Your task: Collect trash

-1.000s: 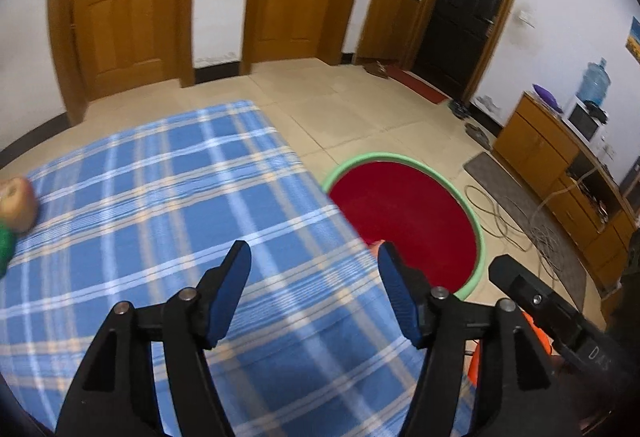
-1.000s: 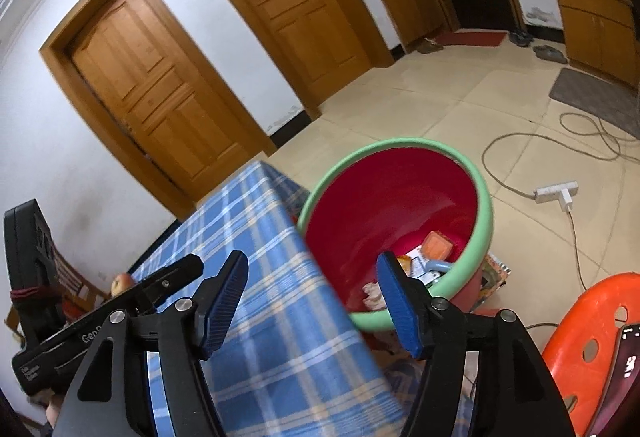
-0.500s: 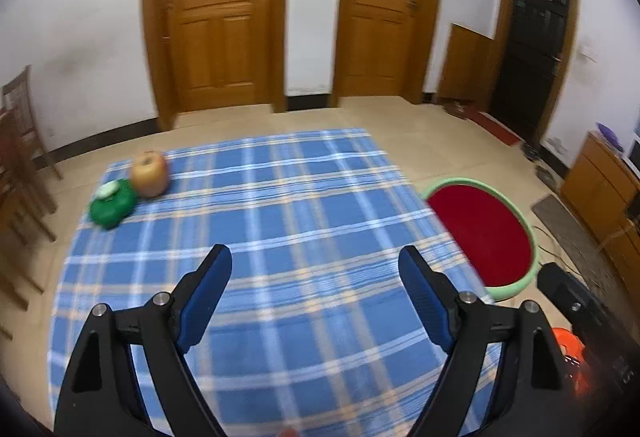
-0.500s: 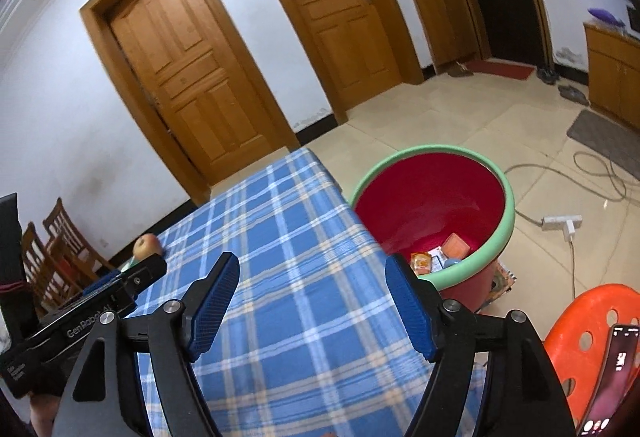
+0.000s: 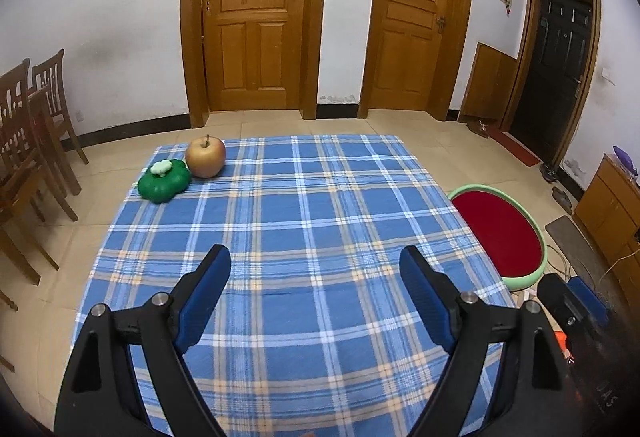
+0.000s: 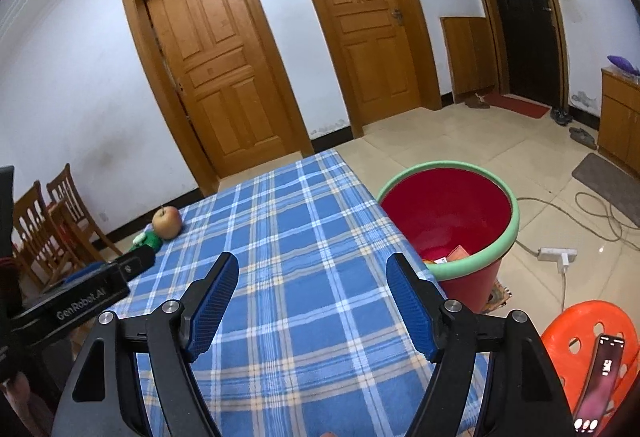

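Left wrist view: the left gripper [image 5: 314,269] hangs over the blue plaid tablecloth [image 5: 304,221] with its jaws spread wide, having just been opening, and nothing lies between them; an apple [image 5: 205,157] and a green toy vegetable [image 5: 164,180] touch at the far left corner, and the red bin [image 5: 502,233] stands past the right edge. Right wrist view: the right gripper [image 6: 312,277] is likewise spread and empty over the cloth, its jaws also just widened, and the bin beside the table holds scraps of trash [image 6: 452,255] at its bottom, near an orange stool [image 6: 580,329] bearing a phone [image 6: 600,385].
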The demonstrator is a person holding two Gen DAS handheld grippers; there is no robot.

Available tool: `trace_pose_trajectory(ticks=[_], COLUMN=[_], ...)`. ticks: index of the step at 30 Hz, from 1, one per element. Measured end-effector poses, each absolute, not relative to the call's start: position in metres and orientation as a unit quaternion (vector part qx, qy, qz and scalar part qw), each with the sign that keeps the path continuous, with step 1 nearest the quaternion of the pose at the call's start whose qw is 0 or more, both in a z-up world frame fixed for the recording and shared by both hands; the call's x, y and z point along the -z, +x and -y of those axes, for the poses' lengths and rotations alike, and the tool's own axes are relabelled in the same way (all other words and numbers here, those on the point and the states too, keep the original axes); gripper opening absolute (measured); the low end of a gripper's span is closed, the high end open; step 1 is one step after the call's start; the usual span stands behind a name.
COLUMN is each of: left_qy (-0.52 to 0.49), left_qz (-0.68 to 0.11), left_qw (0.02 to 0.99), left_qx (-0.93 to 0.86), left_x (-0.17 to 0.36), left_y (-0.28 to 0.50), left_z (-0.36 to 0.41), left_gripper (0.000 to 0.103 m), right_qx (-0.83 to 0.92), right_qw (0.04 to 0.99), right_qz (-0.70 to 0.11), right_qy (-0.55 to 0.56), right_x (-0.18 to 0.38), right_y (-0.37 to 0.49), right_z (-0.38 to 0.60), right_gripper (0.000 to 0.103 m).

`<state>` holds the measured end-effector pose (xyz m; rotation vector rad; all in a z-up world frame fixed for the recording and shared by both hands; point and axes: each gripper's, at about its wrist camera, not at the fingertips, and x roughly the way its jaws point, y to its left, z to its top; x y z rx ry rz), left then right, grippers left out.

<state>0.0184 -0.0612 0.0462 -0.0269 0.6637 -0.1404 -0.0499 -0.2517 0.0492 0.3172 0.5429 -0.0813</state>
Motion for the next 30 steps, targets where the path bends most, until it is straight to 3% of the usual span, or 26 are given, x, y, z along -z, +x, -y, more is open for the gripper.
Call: trace_pose_trajectory(ticks=[30], left_qy=[-0.023], left_qz=[-0.323], left_qw=[0.943], left_qx=[0.074], left_x=[-0.0482], left_y=[0.0109], left_z=[0.0558], left_gripper=[0.085], right_qx=[0.035], right_qw=[0.950], right_qz=[-0.271], right_qy=[0.148], right_x=[-0.0462], right_y=[-0.0546], right_z=[0.2442], right_gripper=[0.077])
